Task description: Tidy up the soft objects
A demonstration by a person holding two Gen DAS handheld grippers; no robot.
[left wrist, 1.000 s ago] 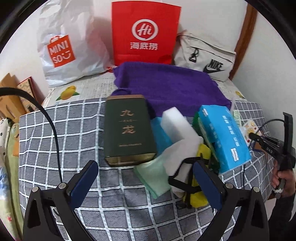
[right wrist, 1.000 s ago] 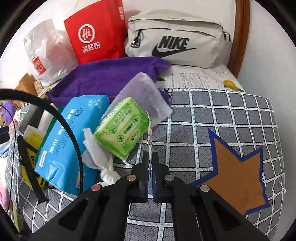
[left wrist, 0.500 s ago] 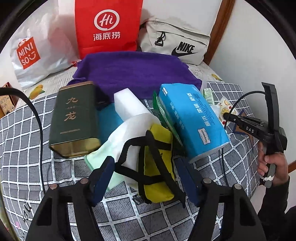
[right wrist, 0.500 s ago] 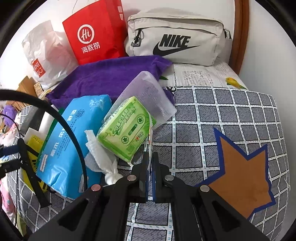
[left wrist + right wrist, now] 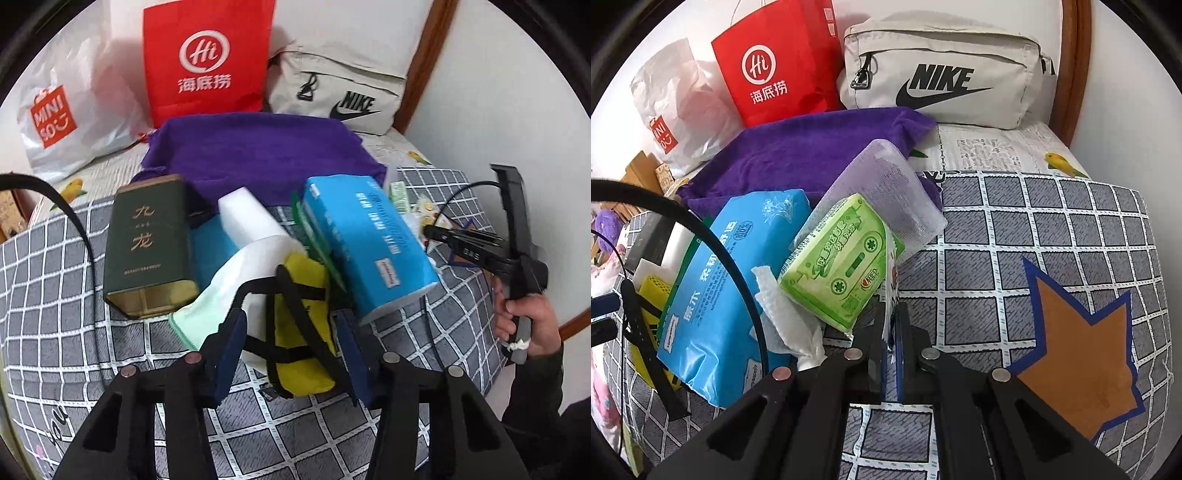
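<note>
The red paper bag carries a white "Hi" logo above "海底捞". The white plastic bag shows "MINISO" on an orange square. The beige pouch reads "NIKE" with the swoosh. The dark green tin bears golden "九龙". The black gripper handle is marked "DAS".

White wall behind and to the right. Curved brown wooden headboard against it. Bed surface: grey checked cover with white grid lines; pale sheet printed with yellow fruit beneath it. Lighting even.
</note>
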